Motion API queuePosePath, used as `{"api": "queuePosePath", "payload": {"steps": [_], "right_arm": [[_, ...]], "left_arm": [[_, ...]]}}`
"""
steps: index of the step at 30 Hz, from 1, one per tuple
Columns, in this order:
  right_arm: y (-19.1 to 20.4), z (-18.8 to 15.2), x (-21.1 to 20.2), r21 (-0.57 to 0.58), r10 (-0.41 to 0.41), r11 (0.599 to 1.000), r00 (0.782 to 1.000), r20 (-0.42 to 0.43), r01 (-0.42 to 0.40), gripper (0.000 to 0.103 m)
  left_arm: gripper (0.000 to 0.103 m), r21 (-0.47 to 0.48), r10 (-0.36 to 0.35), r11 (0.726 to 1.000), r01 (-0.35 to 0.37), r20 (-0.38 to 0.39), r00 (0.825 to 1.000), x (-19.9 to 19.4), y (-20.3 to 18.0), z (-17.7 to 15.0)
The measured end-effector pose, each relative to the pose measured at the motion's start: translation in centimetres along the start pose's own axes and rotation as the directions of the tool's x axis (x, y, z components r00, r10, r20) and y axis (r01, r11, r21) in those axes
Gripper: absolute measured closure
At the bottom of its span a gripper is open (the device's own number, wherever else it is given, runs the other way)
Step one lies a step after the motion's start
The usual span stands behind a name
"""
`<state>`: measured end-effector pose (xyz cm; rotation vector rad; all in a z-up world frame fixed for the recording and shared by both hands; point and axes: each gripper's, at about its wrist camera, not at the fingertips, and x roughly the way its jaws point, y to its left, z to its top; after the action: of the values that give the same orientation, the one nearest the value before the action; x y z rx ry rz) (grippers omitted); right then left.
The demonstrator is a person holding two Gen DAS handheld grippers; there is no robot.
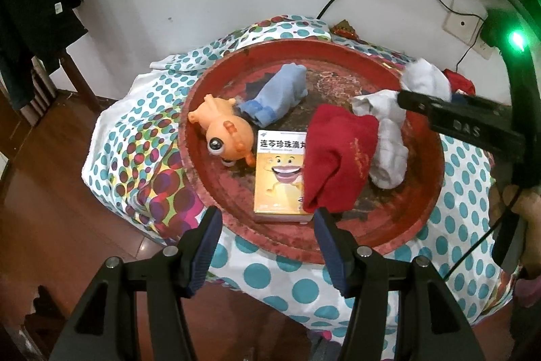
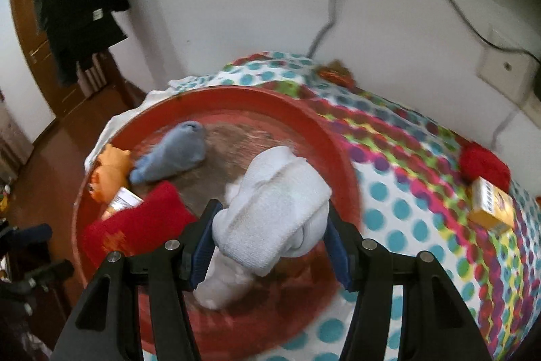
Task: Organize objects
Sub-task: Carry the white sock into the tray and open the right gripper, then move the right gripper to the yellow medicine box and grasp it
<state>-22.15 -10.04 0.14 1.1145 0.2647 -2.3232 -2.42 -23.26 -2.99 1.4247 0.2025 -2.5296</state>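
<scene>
Our right gripper (image 2: pixel 270 246) clamps the white sock (image 2: pixel 274 208) above the red tray (image 2: pixel 216 97), left gripper (image 1: pixel 267 246) spread empty near its rim; we should lift clear before moving.

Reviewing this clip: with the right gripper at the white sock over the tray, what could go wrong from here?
The right gripper has only part of the white sock between its fingers; the rest bulges out and may slip free. A second white sock lies right beside it and could snag. The red sock overlaps the yellow box, so moving either may drag the other across the red tray.
</scene>
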Motion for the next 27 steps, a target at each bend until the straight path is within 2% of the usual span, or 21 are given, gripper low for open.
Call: {"api": "queuePosePath", "payload": {"steps": [8, 17, 19, 22, 27], "right_arm": [[3.8, 0.9, 3.3, -0.071, 0.006, 0.997, 0.998, -0.055, -0.010, 0.047], [4.5, 0.5, 4.8, -0.088, 0.002, 0.996, 0.997, -0.077, -0.009, 0.044], [4.3, 0.5, 4.6, -0.084, 0.000, 0.996, 0.998, -0.069, -0.006, 0.033], [3.7, 0.4, 3.7, -0.060, 0.025, 0.998, 0.999, -0.041, -0.027, 0.023], [1.1, -0.1, 1.2, 0.021, 0.043, 0.999, 0.999, 0.009, -0.044, 0.016]], "left_arm": [[0.045, 0.003, 0.009, 1.000, -0.009, -0.006, 1.000, 0.2, 0.5, 0.0], [0.045, 0.001, 0.012, 1.000, -0.012, -0.029, 0.999, 0.9, 0.6, -0.1], [0.045, 0.003, 0.013, 1.000, -0.013, -0.033, 0.999, 0.9, 0.4, -0.1], [0.045, 0.011, 0.019, 1.000, -0.019, -0.033, 0.999, 0.9, 0.1, 0.0], [0.045, 0.022, 0.020, 1.000, -0.019, -0.031, 0.999, 0.8, -0.8, 0.1]]}}
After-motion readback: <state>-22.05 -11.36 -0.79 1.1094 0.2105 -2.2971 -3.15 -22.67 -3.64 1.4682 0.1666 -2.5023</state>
